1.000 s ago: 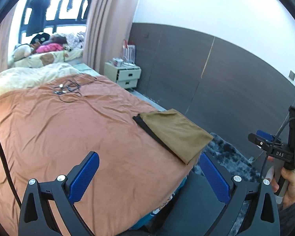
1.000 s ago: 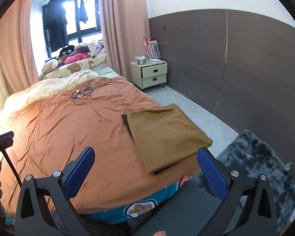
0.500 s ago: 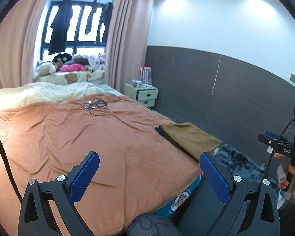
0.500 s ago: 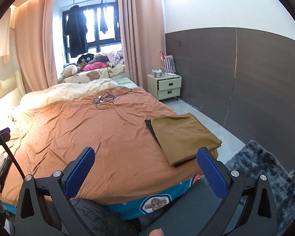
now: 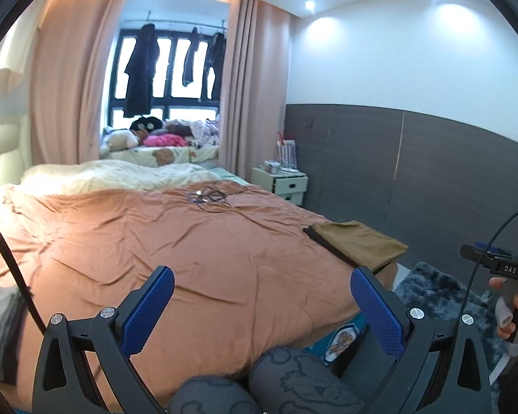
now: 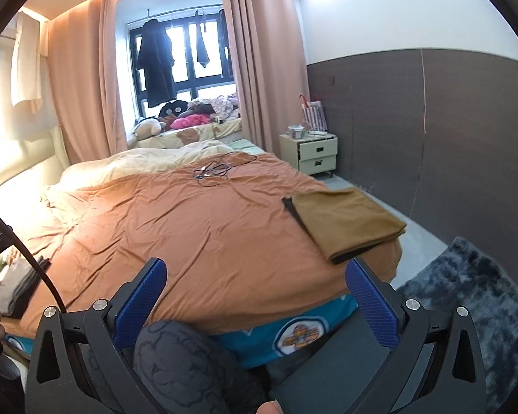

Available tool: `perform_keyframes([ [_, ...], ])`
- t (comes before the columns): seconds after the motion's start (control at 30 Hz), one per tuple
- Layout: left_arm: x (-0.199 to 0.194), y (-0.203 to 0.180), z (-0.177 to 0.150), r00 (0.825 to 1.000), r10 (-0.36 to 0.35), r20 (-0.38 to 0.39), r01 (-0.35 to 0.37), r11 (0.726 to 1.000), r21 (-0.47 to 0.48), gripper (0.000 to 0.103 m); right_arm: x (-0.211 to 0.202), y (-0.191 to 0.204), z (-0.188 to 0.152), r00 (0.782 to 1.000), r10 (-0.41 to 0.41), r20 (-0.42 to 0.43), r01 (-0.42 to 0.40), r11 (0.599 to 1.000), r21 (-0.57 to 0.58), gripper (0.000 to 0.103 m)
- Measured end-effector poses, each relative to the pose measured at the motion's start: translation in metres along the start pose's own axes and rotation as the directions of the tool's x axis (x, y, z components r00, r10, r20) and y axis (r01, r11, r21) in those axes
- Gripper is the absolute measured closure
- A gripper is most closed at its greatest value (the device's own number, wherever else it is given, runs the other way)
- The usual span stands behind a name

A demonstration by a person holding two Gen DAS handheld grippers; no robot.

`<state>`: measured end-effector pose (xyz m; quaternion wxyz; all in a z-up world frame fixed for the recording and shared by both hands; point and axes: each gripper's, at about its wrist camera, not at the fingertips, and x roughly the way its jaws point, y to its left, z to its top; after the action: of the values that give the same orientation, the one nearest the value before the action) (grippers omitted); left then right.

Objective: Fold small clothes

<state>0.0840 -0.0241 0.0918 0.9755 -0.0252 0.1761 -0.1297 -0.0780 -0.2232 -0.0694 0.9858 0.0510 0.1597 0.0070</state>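
Bedding fills both views: an orange-brown bedspread (image 5: 197, 258) covers the bed, and the task's thing, a folded mustard-brown garment (image 6: 345, 219) with a dark layer showing under its edges, lies flat on it at the right-hand corner, at about two o'clock in your right wrist view and about three o'clock in your left wrist view (image 5: 357, 243). Your left gripper (image 5: 261, 296) hovers above the near edge of the bed with its blue-padded fingers (image 5: 148, 310) spread wide and nothing between them; the garment sits well apart from it. Your right gripper (image 6: 255, 289) is likewise wide open and empty, its right fingertip showing just below the garment's near corner in the picture, though you cannot tell how far apart they are in depth. In the left wrist view your right hand (image 5: 516, 317) grips the other tool's handle at four o'clock. A tangle of black cables (image 6: 212, 170) rests on the bedspread at twelve o'clock, beyond it a cream duvet (image 5: 114, 176). A pale bedside cabinet (image 6: 316, 153) stands against the dark wall panel at one o'clock, and a dark shaggy rug (image 6: 466, 283) lies on the floor at four o'clock. Knees in dark patterned trousers (image 6: 186, 362) show at six o'clock.
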Motion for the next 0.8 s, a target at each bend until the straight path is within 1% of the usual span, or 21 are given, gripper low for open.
perform_keyframes([
  [0.03,-0.004,-0.002,-0.003,1.0,0.005,0.006,-0.005,1.0,0.004,0.0,0.001,-0.003,-0.004,1.0,0.001,0.0,-0.001,1.0,-0.002,0.0],
  [0.27,-0.021,-0.012,-0.016,0.998,0.05,0.025,-0.051,0.998,0.021,0.0,-0.001,-0.002,-0.001,1.0,0.02,0.011,-0.02,1.0,-0.015,0.0],
  [0.33,-0.025,-0.013,-0.02,0.999,0.046,0.026,-0.046,0.999,0.009,0.0,-0.002,-0.002,-0.001,0.999,0.028,0.017,-0.028,0.999,-0.02,0.0],
  [0.53,-0.029,-0.015,-0.025,0.998,0.053,0.03,-0.053,0.999,-0.005,0.0,-0.009,0.003,-0.017,0.999,0.044,0.021,-0.043,0.999,-0.031,0.0],
  [0.67,-0.03,-0.018,-0.027,0.998,0.059,0.028,-0.059,0.998,0.001,0.0,-0.004,0.0,-0.018,0.998,0.053,0.014,-0.053,0.998,-0.021,0.0],
  [0.8,-0.029,-0.017,-0.03,0.998,0.053,0.019,-0.052,0.999,-0.013,0.0,-0.005,0.004,-0.02,0.998,0.056,0.013,-0.056,0.998,-0.02,0.0],
])
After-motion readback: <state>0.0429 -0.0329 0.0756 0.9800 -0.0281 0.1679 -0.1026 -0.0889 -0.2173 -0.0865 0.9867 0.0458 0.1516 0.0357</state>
